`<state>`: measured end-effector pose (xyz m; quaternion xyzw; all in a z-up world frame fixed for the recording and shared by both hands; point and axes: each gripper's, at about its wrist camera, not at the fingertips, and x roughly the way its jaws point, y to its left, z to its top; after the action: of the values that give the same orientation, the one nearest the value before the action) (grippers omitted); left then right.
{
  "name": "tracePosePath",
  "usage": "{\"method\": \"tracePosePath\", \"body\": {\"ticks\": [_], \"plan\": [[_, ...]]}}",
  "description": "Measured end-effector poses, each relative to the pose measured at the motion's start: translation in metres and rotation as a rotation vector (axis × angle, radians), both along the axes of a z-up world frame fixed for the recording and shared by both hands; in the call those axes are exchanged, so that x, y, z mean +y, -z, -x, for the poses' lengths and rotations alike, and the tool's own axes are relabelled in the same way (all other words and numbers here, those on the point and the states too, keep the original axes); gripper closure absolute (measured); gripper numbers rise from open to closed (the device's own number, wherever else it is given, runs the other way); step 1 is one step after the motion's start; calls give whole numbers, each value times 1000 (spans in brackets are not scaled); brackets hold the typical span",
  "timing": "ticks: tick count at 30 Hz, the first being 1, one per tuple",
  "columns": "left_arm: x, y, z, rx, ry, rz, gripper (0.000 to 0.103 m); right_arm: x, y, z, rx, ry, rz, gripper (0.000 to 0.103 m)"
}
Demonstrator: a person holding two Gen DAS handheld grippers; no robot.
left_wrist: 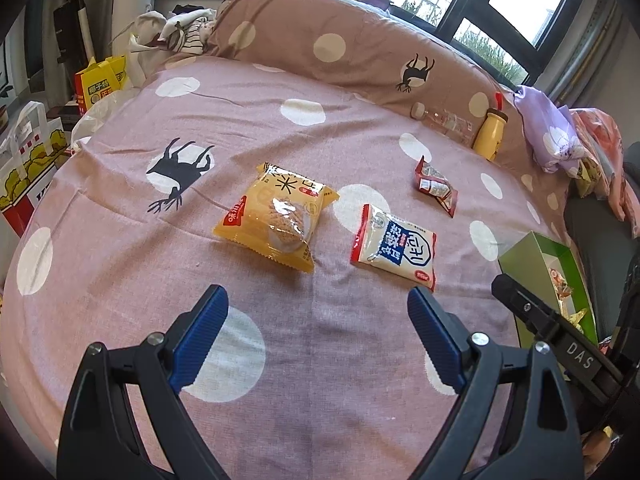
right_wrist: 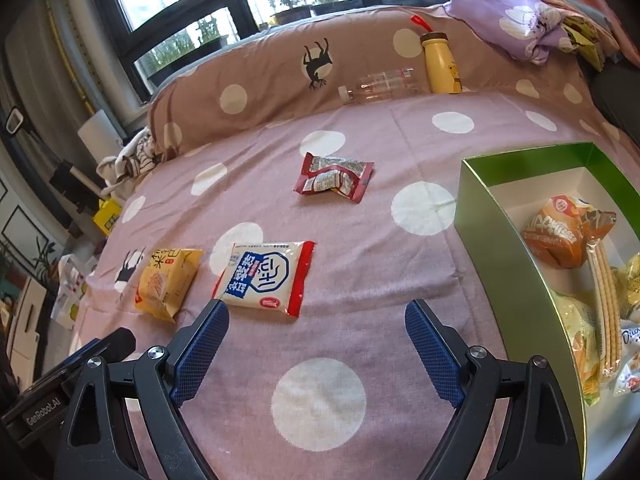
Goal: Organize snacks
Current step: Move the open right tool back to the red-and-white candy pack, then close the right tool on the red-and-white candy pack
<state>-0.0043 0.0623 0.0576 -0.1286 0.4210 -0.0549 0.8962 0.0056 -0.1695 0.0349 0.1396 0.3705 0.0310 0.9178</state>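
Three snack packs lie on the pink dotted bedsheet (left_wrist: 120,264). A yellow cracker pack (left_wrist: 276,218) (right_wrist: 168,282) is leftmost. A white pack with red ends (left_wrist: 394,248) (right_wrist: 266,276) lies beside it. Farther back rests a small red crumpled pack (left_wrist: 436,186) (right_wrist: 334,178). My left gripper (left_wrist: 318,308) hovers open and empty just short of the yellow and white packs. My right gripper (right_wrist: 316,320) is open too, its left fingertip (right_wrist: 218,312) at the white pack's near corner. A green box (right_wrist: 492,240) (left_wrist: 520,252) at the right holds several snacks, among them an orange bag (right_wrist: 560,232).
A long dotted bolster (right_wrist: 280,76) lines the bed's far side, with a yellow bottle (right_wrist: 440,64) and a clear bottle (right_wrist: 380,84) against it. Folded purple fabric (right_wrist: 512,28) lies far right. Bags and boxes (left_wrist: 28,168) stand beside the bed on the left.
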Motion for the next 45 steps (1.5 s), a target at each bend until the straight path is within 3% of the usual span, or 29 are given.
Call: {"method": "tracePosePath", "body": {"ticks": [10,17,26,30,33,37,40,45], "plan": [[13,-2,-2,11,-14,58,11,15,1,3,-24,-115,-69,13],[32,-5,-6,8,-73,60,11,23,1,-7,25,-112,26,13],[46,2,-17,55,-112,66,11,36,-24,-101,138,-90,123,13],[44,4,-20,73,-97,70,11,32,-12,-163,242,-32,175,13],[42,6,-21,83,-84,64,11,20,-4,-191,282,29,156,13],[37,7,-24,95,-65,63,11,8,10,-216,329,64,47,13],[34,8,-24,100,-56,54,11,11,26,-226,365,99,136,13],[31,11,-25,110,-56,42,11,9,33,-221,326,95,117,14]]}}
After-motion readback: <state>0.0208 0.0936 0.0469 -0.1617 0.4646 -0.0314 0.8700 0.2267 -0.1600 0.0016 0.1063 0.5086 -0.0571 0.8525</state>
